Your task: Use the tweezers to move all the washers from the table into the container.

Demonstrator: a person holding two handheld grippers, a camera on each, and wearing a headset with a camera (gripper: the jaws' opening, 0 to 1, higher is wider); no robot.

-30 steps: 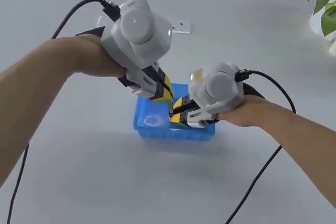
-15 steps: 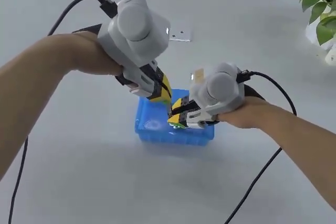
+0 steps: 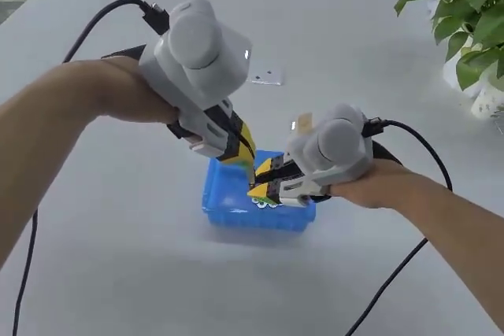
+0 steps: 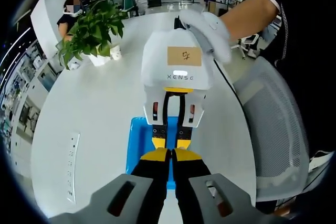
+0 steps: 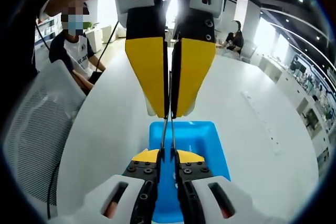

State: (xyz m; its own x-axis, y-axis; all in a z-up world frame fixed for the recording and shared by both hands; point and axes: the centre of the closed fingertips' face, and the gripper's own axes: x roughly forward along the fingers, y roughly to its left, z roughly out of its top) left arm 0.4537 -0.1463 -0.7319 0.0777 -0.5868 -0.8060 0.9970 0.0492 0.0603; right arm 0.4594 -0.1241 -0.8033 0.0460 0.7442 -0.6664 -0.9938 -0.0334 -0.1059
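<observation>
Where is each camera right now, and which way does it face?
Head view: headset, looking down on container; both forearms, left gripper, right gripper show.
Left gripper view: rides left gripper, faces right gripper head-on; own jaws below.
Right gripper view: faces back at left gripper holding tweezers; own jaws below.
Shared: gripper views oppose each other over the container.

This is an open-plan office: a long white table (image 4: 100,108), a white mesh-backed chair (image 4: 273,129) at three o'clock, and a leafy green potted plant (image 4: 92,30) at ten o'clock.

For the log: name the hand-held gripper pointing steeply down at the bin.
The left hand-held gripper; the right hand-held gripper lies nearly level.
</observation>
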